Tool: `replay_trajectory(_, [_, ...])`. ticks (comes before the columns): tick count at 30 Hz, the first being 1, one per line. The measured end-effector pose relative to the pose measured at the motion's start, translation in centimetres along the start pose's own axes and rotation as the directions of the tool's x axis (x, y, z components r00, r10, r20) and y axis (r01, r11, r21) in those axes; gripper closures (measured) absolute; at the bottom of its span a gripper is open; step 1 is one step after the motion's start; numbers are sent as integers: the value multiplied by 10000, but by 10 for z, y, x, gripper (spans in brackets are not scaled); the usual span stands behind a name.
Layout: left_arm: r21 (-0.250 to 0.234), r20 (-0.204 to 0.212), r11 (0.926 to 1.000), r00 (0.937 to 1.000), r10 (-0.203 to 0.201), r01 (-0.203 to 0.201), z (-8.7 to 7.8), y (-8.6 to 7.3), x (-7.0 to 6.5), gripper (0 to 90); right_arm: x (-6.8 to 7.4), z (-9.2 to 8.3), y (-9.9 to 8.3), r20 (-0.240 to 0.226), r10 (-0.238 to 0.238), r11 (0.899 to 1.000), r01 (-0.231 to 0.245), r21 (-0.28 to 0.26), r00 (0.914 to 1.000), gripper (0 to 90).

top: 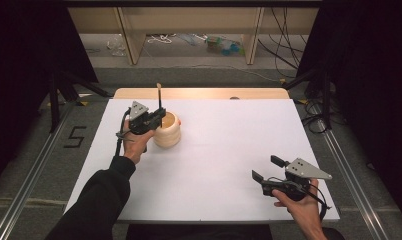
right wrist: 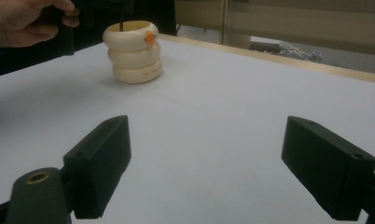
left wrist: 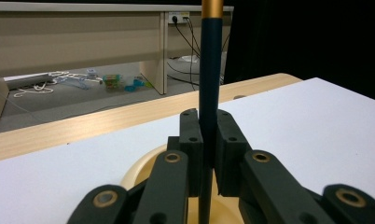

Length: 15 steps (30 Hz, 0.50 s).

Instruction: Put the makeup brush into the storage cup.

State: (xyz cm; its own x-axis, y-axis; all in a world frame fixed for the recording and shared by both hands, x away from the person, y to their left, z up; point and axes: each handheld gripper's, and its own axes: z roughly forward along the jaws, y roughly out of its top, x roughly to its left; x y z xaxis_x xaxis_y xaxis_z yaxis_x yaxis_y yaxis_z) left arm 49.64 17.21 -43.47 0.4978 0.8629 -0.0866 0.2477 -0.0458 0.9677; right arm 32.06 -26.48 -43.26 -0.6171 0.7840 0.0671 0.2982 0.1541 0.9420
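On the white table [top: 214,165], we pinch a dark gold-tipped stick [left wrist: 210,84] in the left gripper [left wrist: 206,140], upright inside the cream ribbed holder [top: 167,131] left of centre; whether it goes in or comes out is unclear. Right gripper [right wrist: 206,163] fingers spread, empty, lower right.

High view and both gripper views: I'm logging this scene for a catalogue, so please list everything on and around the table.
Cream ribbed ring-shaped holder: one, cream with an orange mark, far left part of the table.
Dark slender stick with a gold-coloured band: one, dark teal, upright, lower end inside the holder.
White table top: one, white, on a light wooden board.
Light wooden bench legs: two, pale wood, on the floor beyond the table.
Small clutter under the bench: several, white and turquoise, too small to identify.
Left gripper: one, black, shut on the stick above the holder.
Right gripper: one, black, open, near right part of the table.
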Motion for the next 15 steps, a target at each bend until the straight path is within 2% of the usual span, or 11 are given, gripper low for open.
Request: replay_trajectory(15, [222,24,9996,9999,-165,165,1,-9,0,834,0,0,0,-48,-9,10000,9,58,10000,168])
